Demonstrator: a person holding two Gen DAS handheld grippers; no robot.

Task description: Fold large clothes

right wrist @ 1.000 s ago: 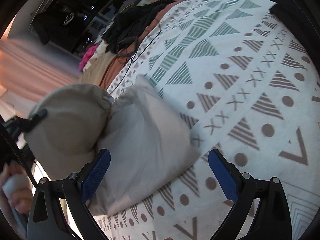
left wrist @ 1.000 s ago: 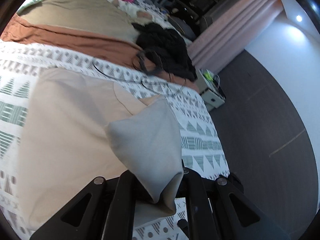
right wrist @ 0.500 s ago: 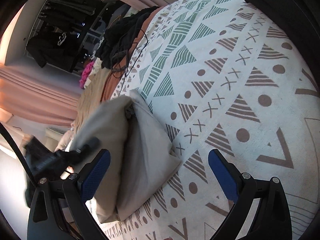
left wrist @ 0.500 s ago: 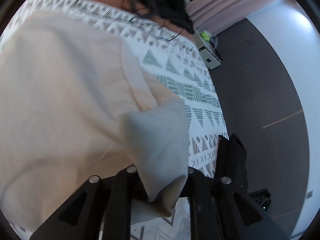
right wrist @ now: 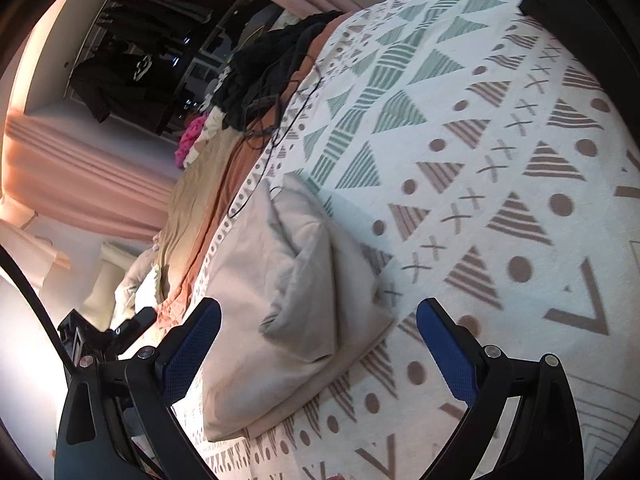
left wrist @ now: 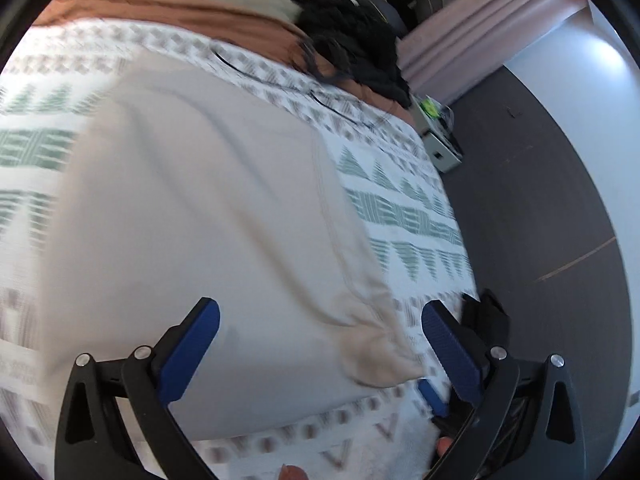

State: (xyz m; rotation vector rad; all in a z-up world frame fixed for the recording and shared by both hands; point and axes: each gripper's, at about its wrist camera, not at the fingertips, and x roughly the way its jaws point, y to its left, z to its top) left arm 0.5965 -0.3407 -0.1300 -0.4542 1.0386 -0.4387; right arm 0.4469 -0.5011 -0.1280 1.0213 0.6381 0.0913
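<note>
A large beige garment [left wrist: 208,216] lies folded on the patterned bedspread [left wrist: 400,212]. Its bunched corner [left wrist: 376,356] rests on the spread between my left fingers. My left gripper [left wrist: 320,344] is open and empty just above the garment's near edge. In the right wrist view the same garment [right wrist: 288,304] lies in a folded stack, with a flap on top. My right gripper [right wrist: 318,340] is open and empty, hovering over the garment's near end.
A black clothes pile [left wrist: 352,36] and a brown blanket [left wrist: 180,12] lie at the far end of the bed, with a thin black cable [right wrist: 280,128] trailing onto the spread. A small white bedside unit [left wrist: 440,144] stands on the dark floor [left wrist: 540,208] to the right.
My left gripper has opened and let go of the garment's corner, which now lies flat on the rest of the garment. The right gripper stays open and has shifted little.
</note>
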